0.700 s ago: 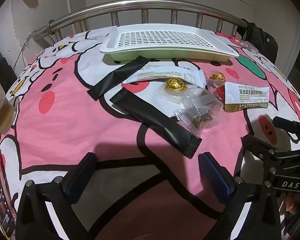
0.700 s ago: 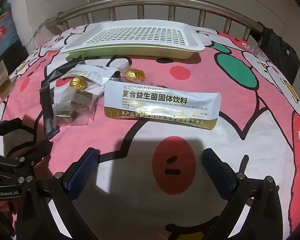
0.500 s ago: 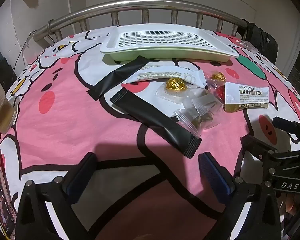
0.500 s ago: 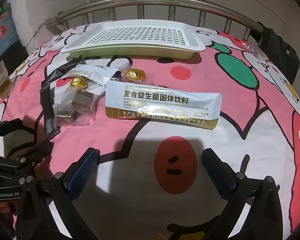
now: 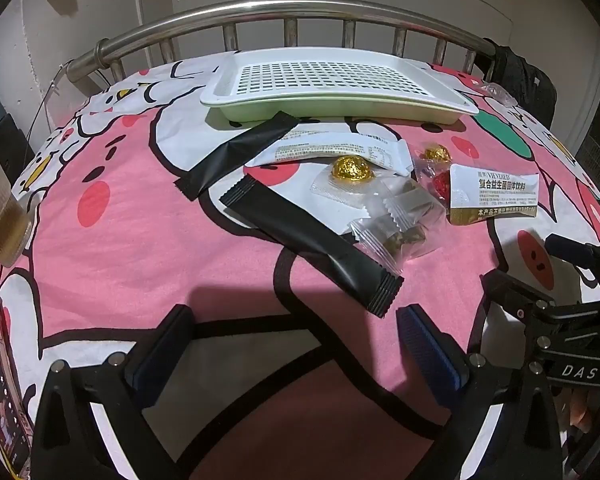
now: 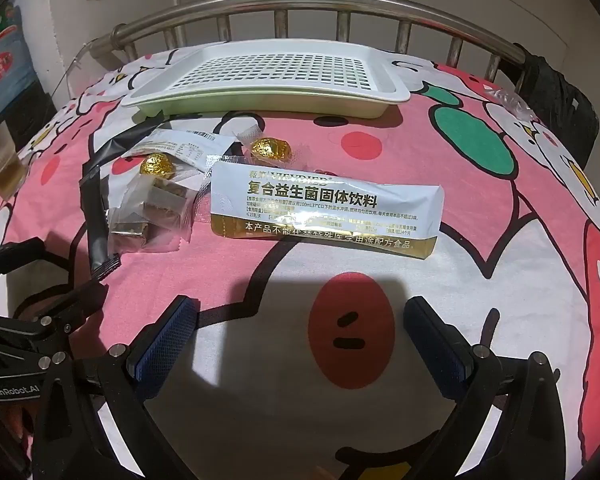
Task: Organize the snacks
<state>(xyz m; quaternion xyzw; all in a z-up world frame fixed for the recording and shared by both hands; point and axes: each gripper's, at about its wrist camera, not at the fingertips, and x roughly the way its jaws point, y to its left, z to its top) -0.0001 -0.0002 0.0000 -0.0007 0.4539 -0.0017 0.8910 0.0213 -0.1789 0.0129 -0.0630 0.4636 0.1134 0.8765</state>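
Nearest in each wrist view are the grippers: the left gripper [image 5: 296, 344] and the right gripper [image 6: 300, 340] both hang over the pink cartoon-print bedsheet [image 5: 120, 248] with their blue-padded jaws spread wide and nothing between them. Just beyond the left gripper lies a long matte black stick sachet [image 5: 312, 240] with crimped ends, its long axis running diagonally from the near right to the far left. Beside its near end sit two clear crinkled wrappers holding brownish candy pieces [image 5: 400, 220], overlapping each other. In front of the right gripper lies a wide white-and-gold foil drink-powder sachet [image 6: 324, 208] printed with Chinese characters, flat, its long axis running left to right with the text upright toward the camera. Farther back are two round gold-foil chocolates [image 5: 350, 169] in clear wrap, one red-foil candy [image 5: 440, 186] partly hidden, one white paper sachet [image 5: 332, 151] with small print lying roughly left to right, and a second black stick sachet [image 5: 236, 156] angled toward the tray. Farthest is one white perforated plastic tray [image 5: 332, 80], resting flat near the metal bed rail [image 5: 260, 12].
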